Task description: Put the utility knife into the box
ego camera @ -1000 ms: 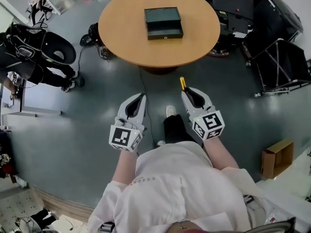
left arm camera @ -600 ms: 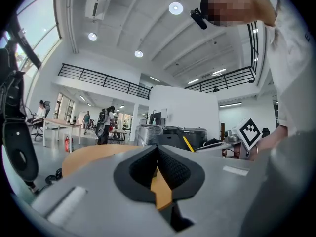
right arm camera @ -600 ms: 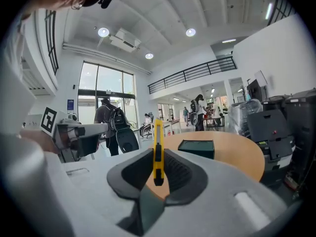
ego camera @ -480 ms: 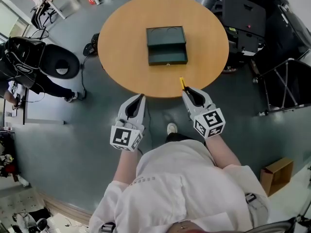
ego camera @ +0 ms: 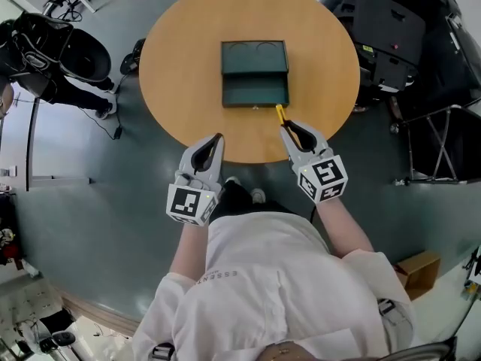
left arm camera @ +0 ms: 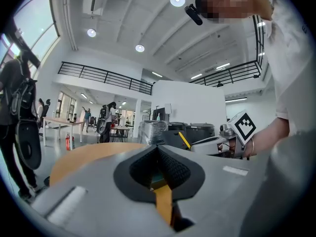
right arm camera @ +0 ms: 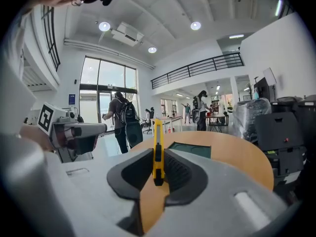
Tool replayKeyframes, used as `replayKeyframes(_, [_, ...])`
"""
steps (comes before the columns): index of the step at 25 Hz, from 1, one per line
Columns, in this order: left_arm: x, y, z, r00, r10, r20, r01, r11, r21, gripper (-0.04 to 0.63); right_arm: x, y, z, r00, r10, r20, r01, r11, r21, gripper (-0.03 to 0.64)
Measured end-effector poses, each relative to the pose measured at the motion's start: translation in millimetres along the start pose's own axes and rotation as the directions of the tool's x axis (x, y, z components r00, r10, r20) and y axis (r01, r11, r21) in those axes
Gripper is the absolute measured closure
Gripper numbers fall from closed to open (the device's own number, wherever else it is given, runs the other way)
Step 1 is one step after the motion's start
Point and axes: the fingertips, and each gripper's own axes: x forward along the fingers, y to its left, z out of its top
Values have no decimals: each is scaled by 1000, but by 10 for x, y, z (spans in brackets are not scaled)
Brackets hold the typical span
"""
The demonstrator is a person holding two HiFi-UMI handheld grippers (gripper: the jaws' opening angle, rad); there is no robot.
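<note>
Over the near edge of the round table both grippers now hang. A second ago they were out over the grey floor with the table well ahead, so the person has walked up to it. The green box lies open at the table's middle. The yellow tip of the utility knife points at the box and stops just short of its near wall, toward the right corner. The carry looks all but done, and what is left, by my reading, is a short reach forward and a release over the near tray.

The right gripper has kept its hold throughout. From the head view the grip itself is hard to judge. The right gripper view settles it: the utility knife stands on edge between the ribbed pads, pinched from both sides, with most of its length sticking out toward the box.

The left gripper waits to the left, apart from the box. Its own view shows the left gripper with its jaws pressed together at the tips and nothing between them. Only the head view shows that the box is open.
</note>
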Motion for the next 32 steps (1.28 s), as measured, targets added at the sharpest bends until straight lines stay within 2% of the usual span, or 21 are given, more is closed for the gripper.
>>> replayKeyframes(6, [260,316,-213,1000,-13,-28,12,999,-50,588,371,-129,-130,998,-15,-56,17,1000,24,561])
replayKeyframes(12, [755,678,-240,999,-28,-36,25,996,-80,588,821,-335,-139,994,-38,-101,40,999,16,561])
replayKeyframes(15, [989,853,-193,998,-46,-38,42,995,-93,588,1101,-391,-234,986,-26,-162,27,1000,8,561])
replayKeyframes(18, [1132,1041,-252,999,-37,-37,34,995,-97,588,1356,-435,-457,967,-13,-256,14,1000,0,561])
replayKeyframes(23, [1301,1265,-446,997,-30,-75,20,992,-124,588,1739,-549,-853,913,16,-407,-22,1000,-9,561])
replayKeyframes(27, [1356,1350,-671,992,-28,-123,9,988,-153,588,1981,-629,-1197,844,27,-536,-66,996,-53,561])
replayKeyframes(32, [1322,1357,-839,984,-38,-175,7,984,-176,588,2137,-603,-1452,759,54,-649,-110,993,-46,561])
